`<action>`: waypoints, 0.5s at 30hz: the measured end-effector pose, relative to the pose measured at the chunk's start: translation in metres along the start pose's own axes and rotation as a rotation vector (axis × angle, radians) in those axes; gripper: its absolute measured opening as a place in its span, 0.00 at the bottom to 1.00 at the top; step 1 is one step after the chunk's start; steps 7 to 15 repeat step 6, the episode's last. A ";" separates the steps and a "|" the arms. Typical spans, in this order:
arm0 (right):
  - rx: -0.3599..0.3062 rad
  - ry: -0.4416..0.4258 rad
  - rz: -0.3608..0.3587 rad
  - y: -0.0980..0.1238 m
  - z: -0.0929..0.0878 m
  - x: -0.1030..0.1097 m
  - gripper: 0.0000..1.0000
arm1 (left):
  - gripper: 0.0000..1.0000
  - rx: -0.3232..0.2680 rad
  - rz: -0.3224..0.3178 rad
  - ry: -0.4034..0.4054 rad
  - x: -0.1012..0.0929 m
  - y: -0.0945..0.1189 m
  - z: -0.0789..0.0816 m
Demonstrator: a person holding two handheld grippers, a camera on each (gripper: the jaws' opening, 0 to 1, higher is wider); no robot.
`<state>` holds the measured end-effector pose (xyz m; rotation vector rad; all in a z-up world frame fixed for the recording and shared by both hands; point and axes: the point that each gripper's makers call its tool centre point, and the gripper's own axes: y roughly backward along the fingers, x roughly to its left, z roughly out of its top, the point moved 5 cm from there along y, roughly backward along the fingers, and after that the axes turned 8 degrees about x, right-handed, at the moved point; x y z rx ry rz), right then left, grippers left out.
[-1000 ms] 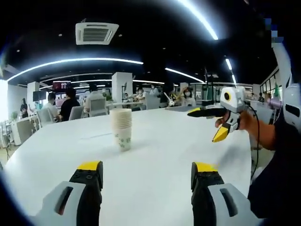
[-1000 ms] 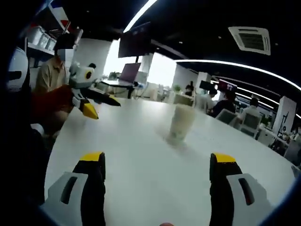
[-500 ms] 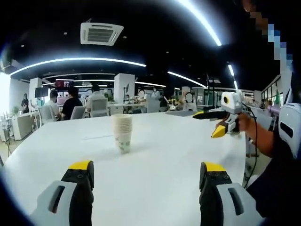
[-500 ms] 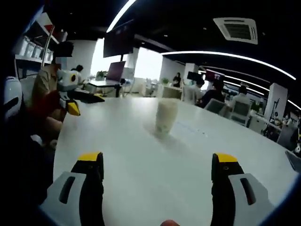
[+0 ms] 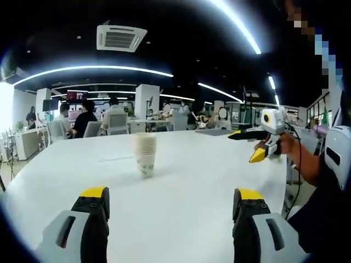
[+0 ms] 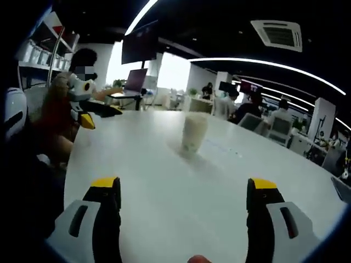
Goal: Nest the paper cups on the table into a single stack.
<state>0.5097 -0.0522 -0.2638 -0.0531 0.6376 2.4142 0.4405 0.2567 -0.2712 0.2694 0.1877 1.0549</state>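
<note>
A single nested stack of white paper cups (image 5: 145, 154) with a green print stands upright on the white table (image 5: 186, 181). In the right gripper view the same stack (image 6: 193, 132) stands blurred at mid-table. My left gripper (image 5: 171, 198) is held open well short of the stack, nothing between its yellow-tipped jaws. My right gripper (image 6: 186, 189) is also open and empty, back from the stack. The right gripper (image 5: 256, 143) appears at the right of the left gripper view, above the table's edge. The left gripper (image 6: 92, 116) appears at the left of the right gripper view.
The table is wide and bare around the stack. A person (image 6: 57, 118) holds the grippers at the table's near side. Seated people (image 5: 85, 118), chairs and desks fill the office behind the far edge.
Both views have shifted only slightly with the hands. The cup stack has stayed in place and both grippers remain open.
</note>
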 end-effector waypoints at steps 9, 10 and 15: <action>-0.005 0.003 0.004 0.001 0.001 0.002 0.99 | 0.99 0.002 0.008 0.000 0.001 0.002 0.000; -0.005 0.003 0.004 0.001 0.001 0.002 0.99 | 0.99 0.002 0.008 0.000 0.001 0.002 0.000; -0.005 0.003 0.004 0.001 0.001 0.002 0.99 | 0.99 0.002 0.008 0.000 0.001 0.002 0.000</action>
